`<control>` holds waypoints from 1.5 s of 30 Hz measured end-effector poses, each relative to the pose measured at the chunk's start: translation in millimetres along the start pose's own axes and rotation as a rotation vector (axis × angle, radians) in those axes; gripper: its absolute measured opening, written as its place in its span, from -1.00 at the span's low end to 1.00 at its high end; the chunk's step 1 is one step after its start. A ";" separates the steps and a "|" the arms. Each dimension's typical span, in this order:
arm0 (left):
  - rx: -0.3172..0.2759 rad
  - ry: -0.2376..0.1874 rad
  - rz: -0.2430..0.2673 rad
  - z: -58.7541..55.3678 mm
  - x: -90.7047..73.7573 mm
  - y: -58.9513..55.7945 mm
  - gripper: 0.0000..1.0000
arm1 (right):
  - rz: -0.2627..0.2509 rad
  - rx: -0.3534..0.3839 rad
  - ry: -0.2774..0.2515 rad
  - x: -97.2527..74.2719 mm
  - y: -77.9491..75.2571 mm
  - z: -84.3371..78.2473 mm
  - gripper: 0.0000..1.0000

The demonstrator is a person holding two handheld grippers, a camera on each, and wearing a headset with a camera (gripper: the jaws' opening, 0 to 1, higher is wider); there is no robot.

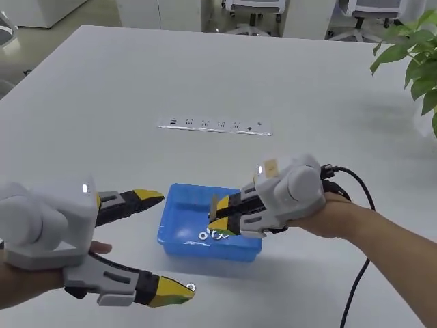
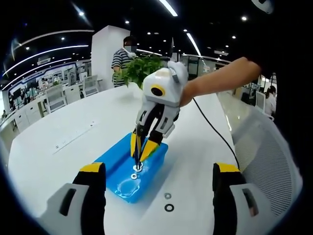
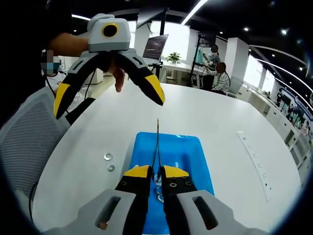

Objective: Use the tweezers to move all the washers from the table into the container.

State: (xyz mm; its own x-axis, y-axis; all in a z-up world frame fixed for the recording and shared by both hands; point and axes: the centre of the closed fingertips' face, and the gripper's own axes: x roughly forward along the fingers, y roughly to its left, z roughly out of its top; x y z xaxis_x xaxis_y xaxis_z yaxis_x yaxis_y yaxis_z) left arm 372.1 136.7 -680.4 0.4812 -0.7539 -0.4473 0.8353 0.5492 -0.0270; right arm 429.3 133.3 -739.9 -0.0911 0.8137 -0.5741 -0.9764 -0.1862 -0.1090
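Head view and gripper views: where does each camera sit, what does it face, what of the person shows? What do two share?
Head view: headset, looking down at the table; left hand, right hand and forearm.
Left gripper view: rides the left gripper, facing the right gripper over the blue container; forearm.
Right gripper view: rides the right gripper, along the tweezers to the left gripper; left hand.
Shared: both gripper views show two washers.

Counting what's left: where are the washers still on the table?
In the left gripper view, two washers lie on the table just right of the blue container, ahead of the left gripper.
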 end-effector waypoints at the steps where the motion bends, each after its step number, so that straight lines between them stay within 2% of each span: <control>1: 0.000 0.001 -0.003 0.7 1.5 -0.3 0.89 | 0.001 0.004 0.000 0.4 0.1 -0.7 -0.81; 10: 0.048 0.006 -0.011 6.9 12.8 11.3 0.62 | 0.015 0.014 0.007 5.7 1.3 -8.6 -0.81; 21: 0.111 0.011 -0.021 16.5 31.8 25.7 0.01 | 0.023 0.019 0.012 8.1 3.0 -12.8 -0.80; 27: 0.127 0.032 -0.020 15.3 41.3 32.6 -0.32 | 0.023 0.022 0.013 8.4 3.4 -14.6 -0.80; 36: 0.144 0.053 -0.040 14.7 53.5 35.7 -0.56 | 0.024 0.027 0.009 9.8 4.5 -15.9 -0.80; 41: 0.146 0.074 -0.060 11.4 60.0 35.1 -0.67 | 0.025 0.026 0.008 9.8 4.6 -16.1 -0.80; 45: 0.147 0.075 -0.072 11.3 61.7 33.6 -0.74 | 0.025 0.025 0.010 9.4 4.2 -17.4 -0.80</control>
State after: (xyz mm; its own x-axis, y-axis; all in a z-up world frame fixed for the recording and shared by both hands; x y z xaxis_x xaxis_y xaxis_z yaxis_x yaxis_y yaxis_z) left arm 432.8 104.6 -698.8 0.4016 -0.7574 -0.5148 0.8995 0.4317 0.0666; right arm 427.8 130.6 -759.9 -0.1140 0.8037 -0.5841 -0.9784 -0.1929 -0.0744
